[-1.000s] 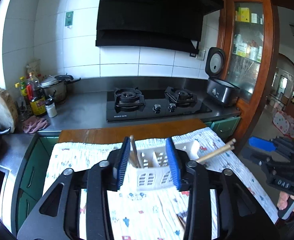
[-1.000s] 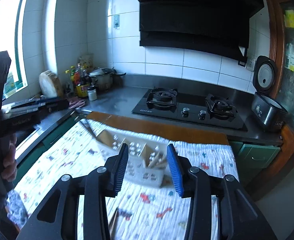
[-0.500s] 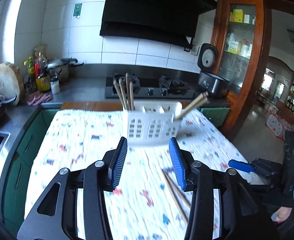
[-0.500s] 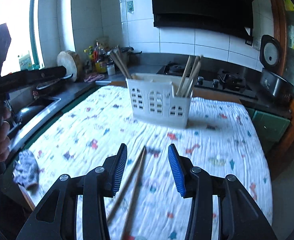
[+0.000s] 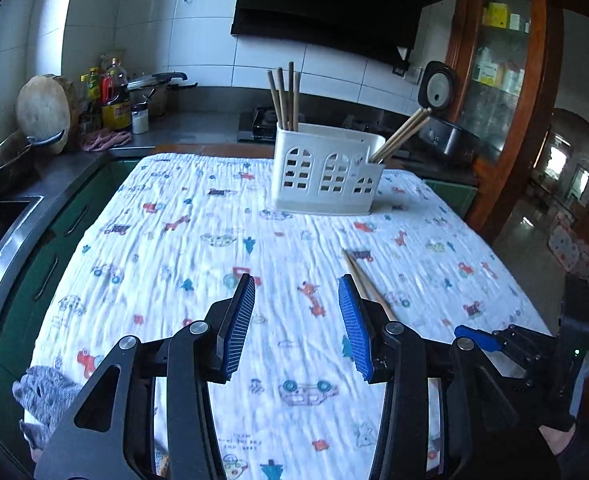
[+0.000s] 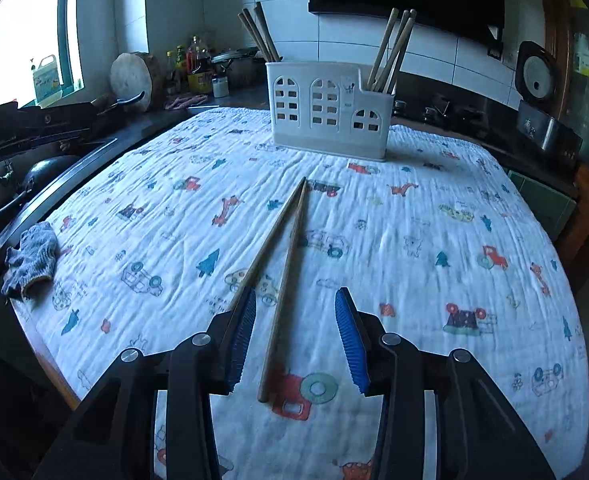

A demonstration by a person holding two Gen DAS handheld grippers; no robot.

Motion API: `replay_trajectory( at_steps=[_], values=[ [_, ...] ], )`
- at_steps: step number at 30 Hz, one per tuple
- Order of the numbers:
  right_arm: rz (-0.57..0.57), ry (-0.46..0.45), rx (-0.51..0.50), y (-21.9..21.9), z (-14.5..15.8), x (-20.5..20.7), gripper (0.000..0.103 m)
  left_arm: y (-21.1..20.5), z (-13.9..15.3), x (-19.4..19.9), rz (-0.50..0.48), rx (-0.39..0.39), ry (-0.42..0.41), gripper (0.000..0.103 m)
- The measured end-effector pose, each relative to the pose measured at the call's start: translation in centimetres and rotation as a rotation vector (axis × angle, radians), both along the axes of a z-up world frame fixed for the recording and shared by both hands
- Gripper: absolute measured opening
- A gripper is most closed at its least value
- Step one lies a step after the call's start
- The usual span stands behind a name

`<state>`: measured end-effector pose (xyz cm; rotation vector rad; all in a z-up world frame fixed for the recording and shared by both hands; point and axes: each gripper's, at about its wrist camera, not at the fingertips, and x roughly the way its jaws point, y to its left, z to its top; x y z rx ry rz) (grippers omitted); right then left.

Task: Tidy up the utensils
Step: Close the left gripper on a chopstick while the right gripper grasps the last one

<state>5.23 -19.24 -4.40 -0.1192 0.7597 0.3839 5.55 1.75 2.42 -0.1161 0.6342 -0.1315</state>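
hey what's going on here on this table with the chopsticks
A person is sorting chopsticks into a white utensil holder using two handheld grippers. Several chopsticks already stand in the holder's left and right ends. Two loose chopsticks lie on the patterned tablecloth. The right gripper is above their near ends, jaws closing, one chopstick between them and nothing gripped. The left gripper is open and empty over the cloth.

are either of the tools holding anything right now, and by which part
Nothing is held. The left tool is open over bare cloth. The right tool is closing, with one of the two loose chopsticks lying between its jaws, not gripped.
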Motion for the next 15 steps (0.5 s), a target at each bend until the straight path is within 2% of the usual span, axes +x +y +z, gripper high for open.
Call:
replay_trajectory(
  at_steps=[4, 15],
  values=[
    [0.002, 0.047, 0.032, 0.3, -1.6, -0.2, 0.027, 0.6, -1.0, -0.2, 0.019, -0.004, 0.03, 0.044],
    [-0.013, 0.085, 0.035, 0.8, -3.1, 0.0, 0.013, 1.2, -2.9, -0.7, 0.037, -0.029, 0.071, 0.044]
  ],
)
